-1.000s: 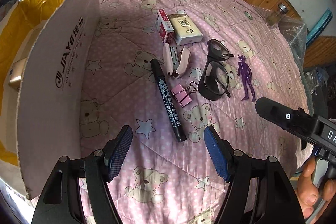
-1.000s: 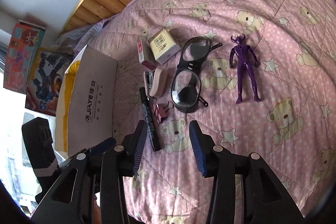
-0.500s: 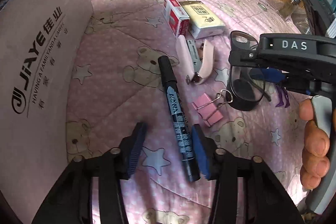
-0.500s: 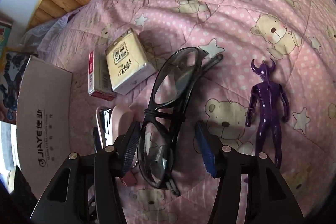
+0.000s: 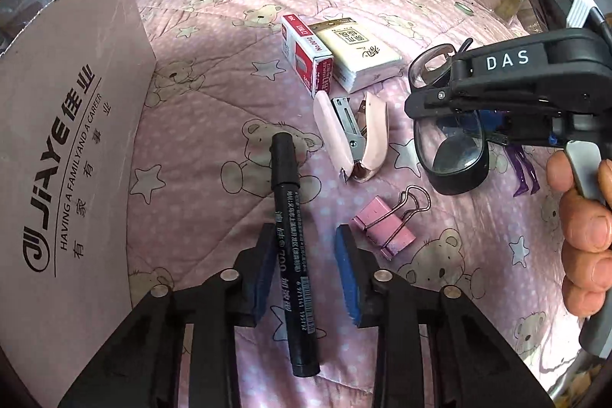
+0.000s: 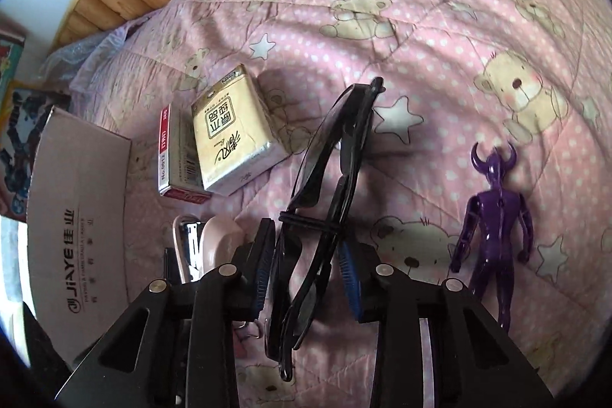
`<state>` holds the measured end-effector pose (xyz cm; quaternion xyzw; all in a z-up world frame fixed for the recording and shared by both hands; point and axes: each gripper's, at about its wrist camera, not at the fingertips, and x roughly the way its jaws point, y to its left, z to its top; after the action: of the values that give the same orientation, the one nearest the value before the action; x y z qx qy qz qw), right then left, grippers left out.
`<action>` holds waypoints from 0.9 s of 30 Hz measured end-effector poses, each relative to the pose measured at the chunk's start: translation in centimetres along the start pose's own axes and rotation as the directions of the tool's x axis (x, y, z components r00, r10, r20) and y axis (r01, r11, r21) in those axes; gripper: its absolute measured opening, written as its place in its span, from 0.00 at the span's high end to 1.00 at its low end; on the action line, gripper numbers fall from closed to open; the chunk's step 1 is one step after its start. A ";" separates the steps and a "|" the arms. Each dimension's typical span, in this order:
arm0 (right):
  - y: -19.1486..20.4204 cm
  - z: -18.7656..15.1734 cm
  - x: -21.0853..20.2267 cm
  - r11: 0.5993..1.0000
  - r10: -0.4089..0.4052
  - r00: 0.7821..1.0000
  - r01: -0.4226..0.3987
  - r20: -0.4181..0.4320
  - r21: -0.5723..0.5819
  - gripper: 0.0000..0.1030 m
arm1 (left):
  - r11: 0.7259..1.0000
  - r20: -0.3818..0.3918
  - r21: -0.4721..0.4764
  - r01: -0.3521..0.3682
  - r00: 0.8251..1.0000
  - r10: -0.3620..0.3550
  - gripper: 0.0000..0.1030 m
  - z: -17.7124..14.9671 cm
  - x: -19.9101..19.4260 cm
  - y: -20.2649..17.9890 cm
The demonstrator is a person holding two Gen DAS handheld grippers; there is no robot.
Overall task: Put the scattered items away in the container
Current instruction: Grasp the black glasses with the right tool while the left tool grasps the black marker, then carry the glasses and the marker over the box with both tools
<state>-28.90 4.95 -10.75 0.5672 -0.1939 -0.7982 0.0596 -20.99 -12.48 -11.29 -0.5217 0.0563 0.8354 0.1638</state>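
Two pickups underway: right tool (image 6: 306, 266) pinching glasses (image 6: 336, 155); left tool (image 5: 306, 255) spread astride marker (image 5: 292, 247). Next: close, carry to box (image 5: 69, 148).

Glossy plastic figure (image 6: 493, 220), quilted cloth bedspread (image 6: 440, 37)

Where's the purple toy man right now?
The purple figure lies flat on the pink bear quilt in the right wrist view, just right of the glasses in the right gripper.
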 end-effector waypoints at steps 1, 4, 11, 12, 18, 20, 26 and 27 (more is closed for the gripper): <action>-0.4 0.0 -0.2 1.000 0.013 1.000 -0.013 0.005 0.021 0.72 | 1.000 -0.002 -0.015 0.012 1.000 -0.012 0.84 0.0 -0.1 0.5; -1.3 -0.6 -1.6 0.997 0.050 0.998 -0.051 0.031 0.065 0.74 | 0.996 -0.018 -0.073 0.046 0.999 -0.047 0.86 -0.1 -0.5 2.2; -1.0 -3.1 -5.9 0.993 0.093 0.992 -0.099 0.080 0.066 0.74 | 0.989 0.000 -0.119 0.086 0.996 -0.087 0.86 -0.6 -2.7 3.5; -0.9 -3.6 -6.3 0.994 0.089 0.993 -0.094 0.081 0.057 0.74 | 0.988 0.004 -0.122 0.097 0.995 -0.097 0.86 -0.5 -3.1 3.7; -0.9 -7.5 -7.2 0.999 0.049 0.997 -0.050 0.062 0.013 0.74 | 0.984 0.039 -0.120 0.131 0.991 -0.127 0.86 0.3 -4.6 2.1; -1.3 -8.6 -7.2 0.999 0.049 0.998 -0.050 0.048 0.020 0.74 | 0.984 0.046 -0.117 0.133 0.991 -0.129 0.86 0.1 -5.1 2.1; -1.9 -11.0 -7.7 0.998 0.052 0.998 -0.054 0.042 0.038 0.73 | 0.985 0.058 -0.103 0.136 0.990 -0.130 0.86 -0.9 -6.4 1.6; -1.9 -11.3 -7.9 0.998 0.053 0.998 -0.055 0.044 0.038 0.73 | 0.986 0.060 -0.099 0.137 0.990 -0.131 0.86 -0.8 -6.5 1.1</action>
<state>-15.42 6.46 -7.64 0.5454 -0.2259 -0.8045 0.0660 -18.03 -15.13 -5.99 -0.5096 -0.0265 0.8379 0.1938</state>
